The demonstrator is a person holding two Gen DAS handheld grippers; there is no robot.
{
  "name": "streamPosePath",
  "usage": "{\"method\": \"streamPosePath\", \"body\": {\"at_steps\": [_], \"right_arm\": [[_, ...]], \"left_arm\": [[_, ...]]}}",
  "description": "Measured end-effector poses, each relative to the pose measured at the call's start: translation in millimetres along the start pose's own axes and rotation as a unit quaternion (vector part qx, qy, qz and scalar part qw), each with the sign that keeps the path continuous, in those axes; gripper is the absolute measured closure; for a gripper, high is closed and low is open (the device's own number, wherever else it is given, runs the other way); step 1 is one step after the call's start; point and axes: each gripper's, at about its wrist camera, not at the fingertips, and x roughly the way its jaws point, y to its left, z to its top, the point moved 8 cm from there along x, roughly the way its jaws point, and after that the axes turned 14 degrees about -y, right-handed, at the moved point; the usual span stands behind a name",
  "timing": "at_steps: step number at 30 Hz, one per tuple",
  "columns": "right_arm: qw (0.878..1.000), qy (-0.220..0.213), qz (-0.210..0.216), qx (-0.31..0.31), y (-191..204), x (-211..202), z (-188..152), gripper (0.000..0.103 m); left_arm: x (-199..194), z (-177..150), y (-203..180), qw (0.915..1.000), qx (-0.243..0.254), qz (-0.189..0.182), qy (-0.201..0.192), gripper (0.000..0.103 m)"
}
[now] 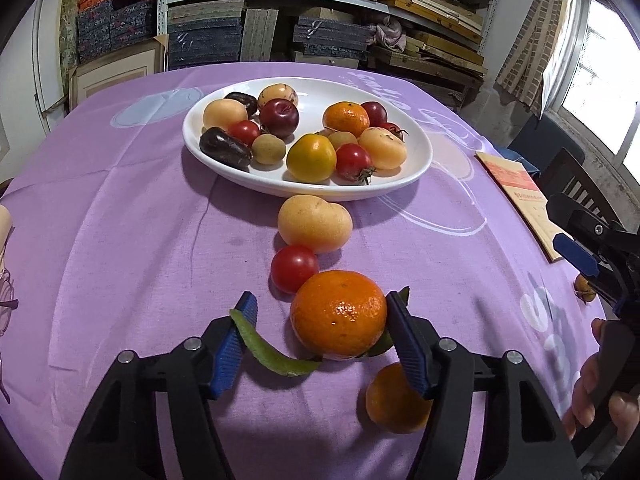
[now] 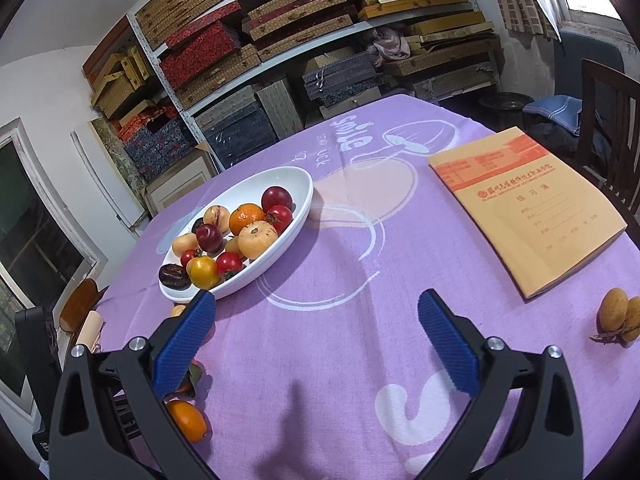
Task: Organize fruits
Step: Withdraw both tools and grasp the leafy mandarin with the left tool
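We note a bench point(image 1: 120, 240) under a purple printed cloth, with shelves point(image 2: 280, 40) of stacked boxes behind its far edge and a tan notebook point(image 2: 528, 212) near its right edge. A white oval plate point(image 1: 416, 160) toward the far edge holds mixed fruit. The tangerine point(image 1: 339, 314), glossy orange with green leaves, sits on the cloth near the front edge, inside the released left claw point(image 1: 320, 320); one pad touches it. The right claw point(image 2: 316, 320) hangs released, grasping nothing.
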Motion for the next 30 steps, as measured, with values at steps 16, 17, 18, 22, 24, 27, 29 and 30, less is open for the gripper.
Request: {"method": "streamPosePath", "body": {"at_steps": [16,17,18,22,24,27,29,30], "right_arm": [[1.000,0.005,-0.001,0.002,-1.0,2.0,-1.4,0.004],[1.000,0.005,-0.001,0.002,-1.3,2.3,-1.4,0.004],[1.000,0.005,-0.002,0.002,-1.4,2.4,-1.4,0.004],[1.000,0.005,-0.001,0.002,-1.1,2.2,-1.4,0.004],[1.000,0.005,-0.001,0.002,-1.0,2.2,-1.4,0.004],[1.000,0.005,-0.001,0.002,-1.0,2.1,-1.1,0.004],[1.000,0.006,-0.001,0.002,-0.9,2.1,-1.2,0.004],[1.000,0.006,-0.002,0.003,-1.7,2.9,-2.0,0.004]], "left_arm": [[-14.8,1.8,-8.7,0.9957,0.070,0.037,-0.047,0.041],[-15.0,2.0,-9.7,0.9950,0.077,0.041,-0.050,0.041],[-14.8,2.0,-10.7,0.9944,0.081,0.043,-0.052,0.041],[-11.4,0.2,-12.1,0.9941,0.087,0.043,-0.050,0.041],[-8.4,-0.8,-12.9,0.9949,0.084,0.036,-0.043,0.043],[-7.2,-0.8,-12.0,0.9954,0.080,0.034,-0.041,0.044],[-7.9,-0.9,-11.2,0.9956,0.078,0.032,-0.042,0.047],[-8.2,-0.8,-11.6,0.9956,0.078,0.030,-0.042,0.050]]}}
